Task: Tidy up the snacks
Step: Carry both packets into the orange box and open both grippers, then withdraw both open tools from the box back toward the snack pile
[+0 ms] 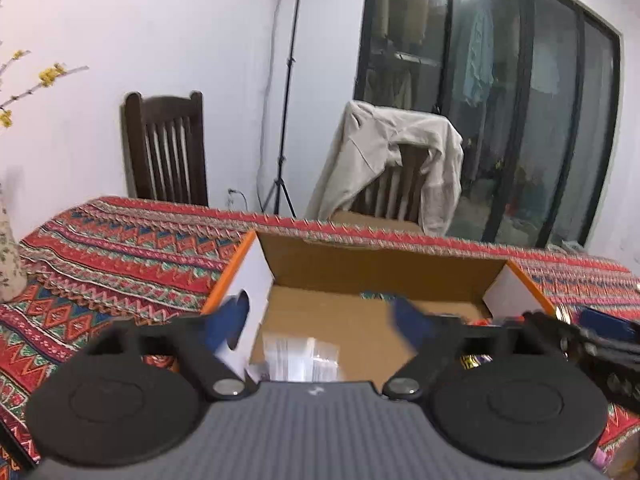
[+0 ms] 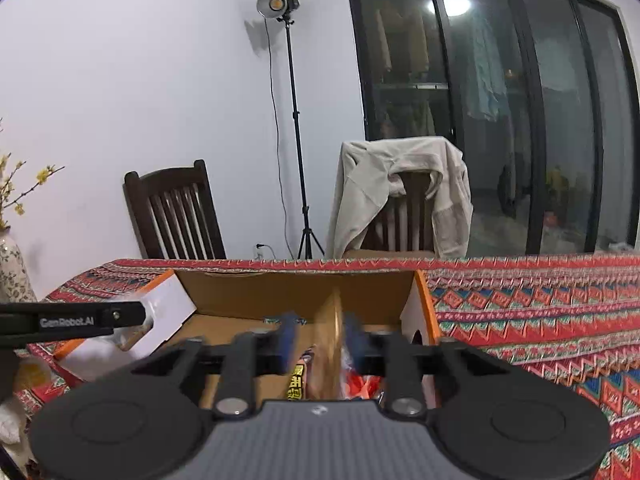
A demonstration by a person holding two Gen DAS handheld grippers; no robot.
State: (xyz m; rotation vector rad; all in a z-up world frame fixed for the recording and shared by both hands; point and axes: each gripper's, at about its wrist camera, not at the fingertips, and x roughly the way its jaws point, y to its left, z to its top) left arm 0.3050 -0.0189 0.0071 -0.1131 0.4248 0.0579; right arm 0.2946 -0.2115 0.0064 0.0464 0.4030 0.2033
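Note:
An open cardboard box [image 1: 380, 272] with orange outer sides stands on the patterned tablecloth. My left gripper [image 1: 322, 316] hangs over its left half with the blue-tipped fingers [image 1: 236, 312] spread wide and nothing between them. A clear white packet [image 1: 300, 356] lies on the box floor below it. My right gripper [image 2: 320, 334] hovers over the right half of the box [image 2: 300, 292]. A blurred tan snack packet [image 2: 330, 336] stands upright between its parted fingers, with a gap on its left side. A packet with a yellow label [image 2: 296, 384] and a red-orange packet [image 2: 360, 388] lie underneath.
The red patterned tablecloth [image 2: 520, 312] covers the table. Two dark wooden chairs [image 2: 176, 216] stand behind it, the right one draped with a beige jacket [image 2: 400, 184]. A light stand [image 2: 296, 140] is by the wall. A floral vase [image 2: 12, 272] sits at far left.

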